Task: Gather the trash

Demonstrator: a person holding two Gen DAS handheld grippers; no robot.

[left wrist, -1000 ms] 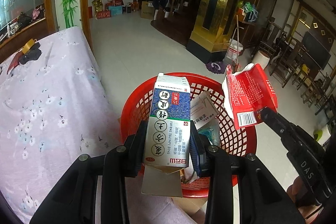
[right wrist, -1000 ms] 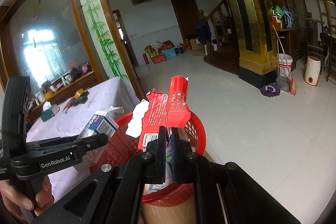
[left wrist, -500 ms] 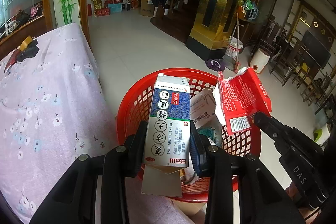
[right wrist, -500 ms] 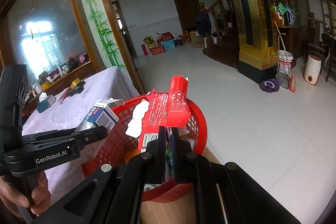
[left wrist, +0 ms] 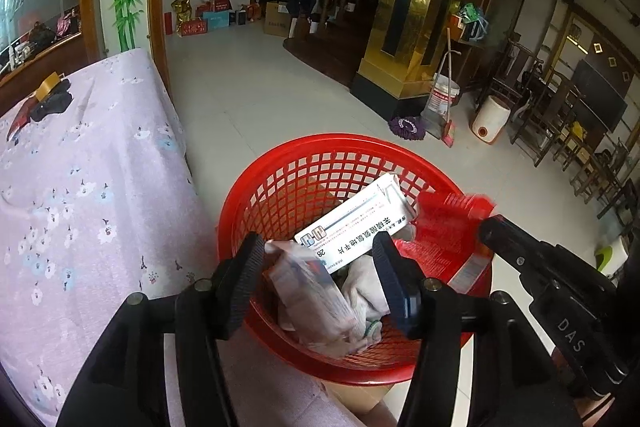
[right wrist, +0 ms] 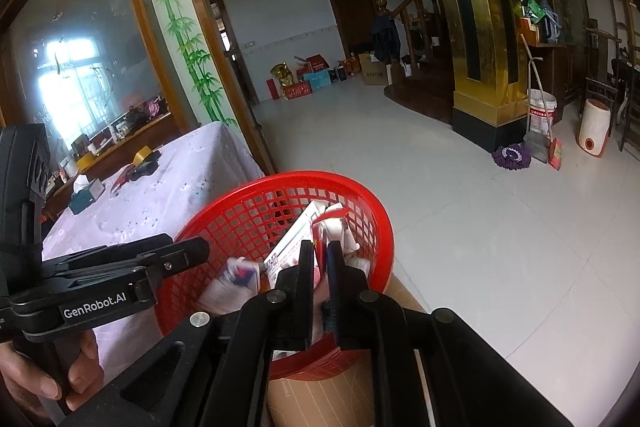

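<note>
A red mesh basket stands beside the table and holds several boxes and wrappers. My left gripper is open and empty above it; the blue-and-white box is blurred between its fingers, falling into the basket. A white medicine box lies in the basket. My right gripper hangs over the basket with its jaws slightly apart; the red box is blurred, dropping past its tips. The right gripper also shows in the left wrist view.
The table with a lilac flowered cloth is to the left, with tape and dark items at its far end. A cardboard box sits under the basket. White tiled floor lies beyond, with a mop and bucket.
My left gripper has opened and let go of the blue-and-white box, which drops into the basket. My right gripper has lowered and released the red box, which falls in too.
</note>
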